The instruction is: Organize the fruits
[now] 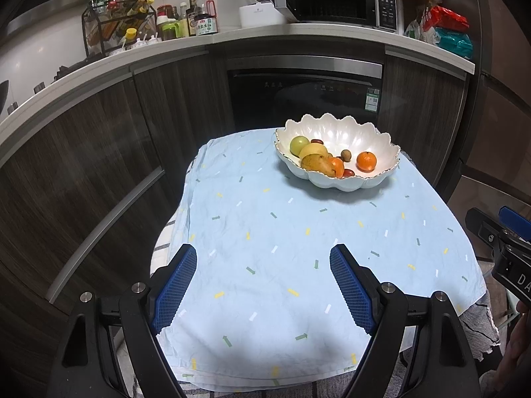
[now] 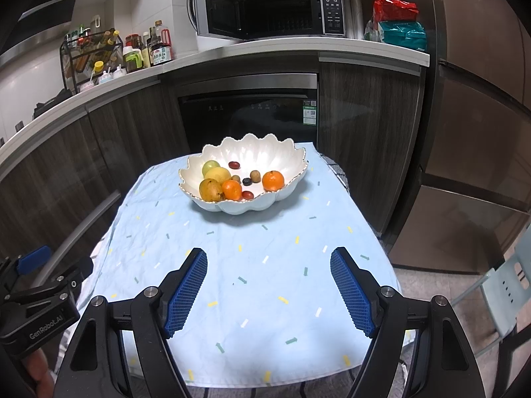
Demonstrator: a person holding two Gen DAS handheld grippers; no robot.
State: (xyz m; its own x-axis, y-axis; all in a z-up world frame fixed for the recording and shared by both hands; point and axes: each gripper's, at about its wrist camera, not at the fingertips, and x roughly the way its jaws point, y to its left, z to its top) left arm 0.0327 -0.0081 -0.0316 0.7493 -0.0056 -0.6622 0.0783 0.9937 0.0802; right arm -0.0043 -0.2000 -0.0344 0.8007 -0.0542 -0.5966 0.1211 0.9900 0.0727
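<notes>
Glossy white scalloped bowl (image 2: 245,179) sits near the table's far edge on a wrinkled pale-blue cloth (image 2: 252,265) with small dash marks. Inside: two oranges (image 2: 273,180), one speckled yellow pear (image 2: 210,189), one lemon-yellow fruit, one green fruit, several small dark and brown pieces. Left gripper (image 1: 264,285) and right gripper (image 2: 268,287): ribbed blue pads spread wide, empty, over the near edge.

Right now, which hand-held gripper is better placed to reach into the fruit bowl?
Right, probably. The white bowl sits almost straight ahead of the right hand-held gripper, but up and to the right of the left hand-held gripper. Both are open and empty.
</notes>
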